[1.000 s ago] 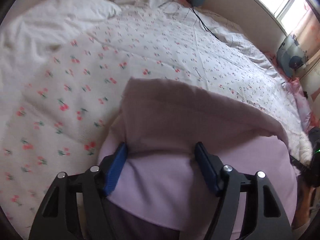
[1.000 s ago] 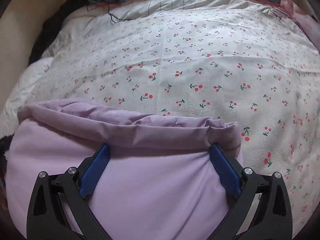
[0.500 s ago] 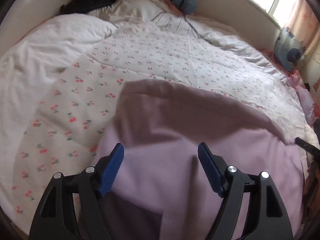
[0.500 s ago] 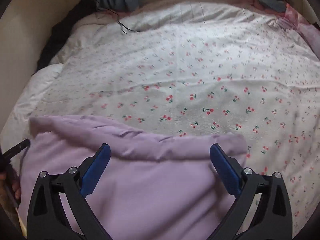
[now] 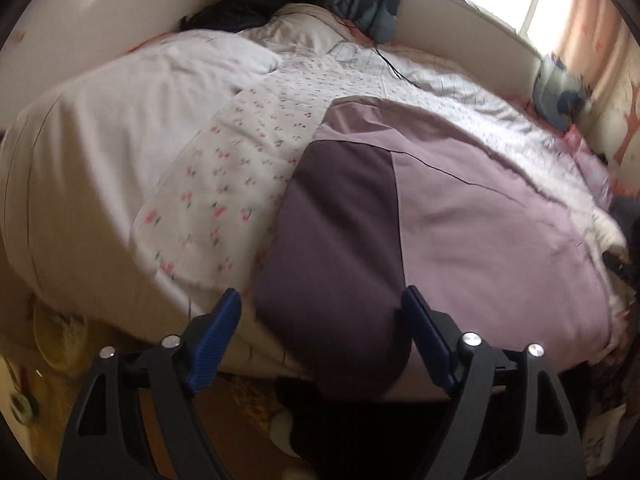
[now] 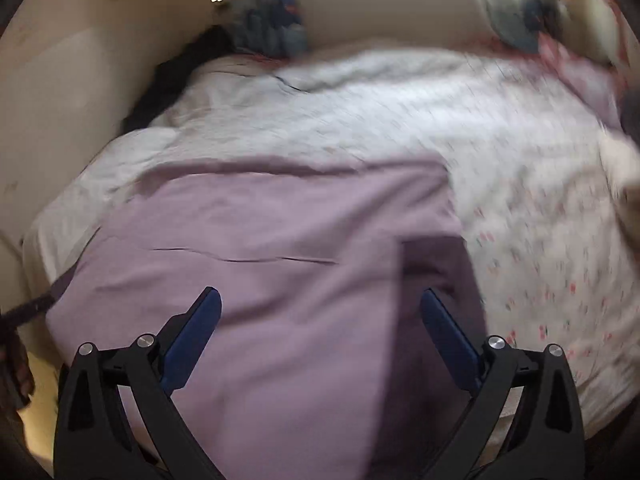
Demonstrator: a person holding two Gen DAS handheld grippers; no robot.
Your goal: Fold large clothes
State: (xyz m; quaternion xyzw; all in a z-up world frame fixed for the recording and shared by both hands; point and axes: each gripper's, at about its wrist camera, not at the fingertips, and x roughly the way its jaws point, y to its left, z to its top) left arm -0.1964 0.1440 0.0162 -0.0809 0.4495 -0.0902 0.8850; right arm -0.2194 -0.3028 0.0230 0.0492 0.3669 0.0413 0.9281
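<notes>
A large lilac garment (image 5: pixel 480 220) lies folded on the bed, reaching its near edge, with a darker purple panel (image 5: pixel 340 220) on its left side. My left gripper (image 5: pixel 322 300) hovers over the near edge. Its jaws are opening and the pads touch nothing; the dark panel shows between them, further off. In the right wrist view the same garment (image 6: pixel 260 240) spreads flat below my right gripper (image 6: pixel 320 296), which stands wide open with no cloth in it. A hand (image 6: pixel 16 364) shows at that view's left edge.
The bed carries a white cherry-print sheet (image 5: pixel 208 184) and a white duvet (image 5: pixel 120 120) on the left. Dark clothes (image 5: pixel 260 4) and a blue cushion (image 5: pixel 372 8) lie by the headboard. A black cable (image 5: pixel 394 70) crosses the sheet. Floor clutter (image 5: pixel 60 332) sits below the bed.
Both grippers have let go of the garment's folded edge and drawn back and up toward the bed's near side. The garment now lies flat. The left jaws stand wider.
</notes>
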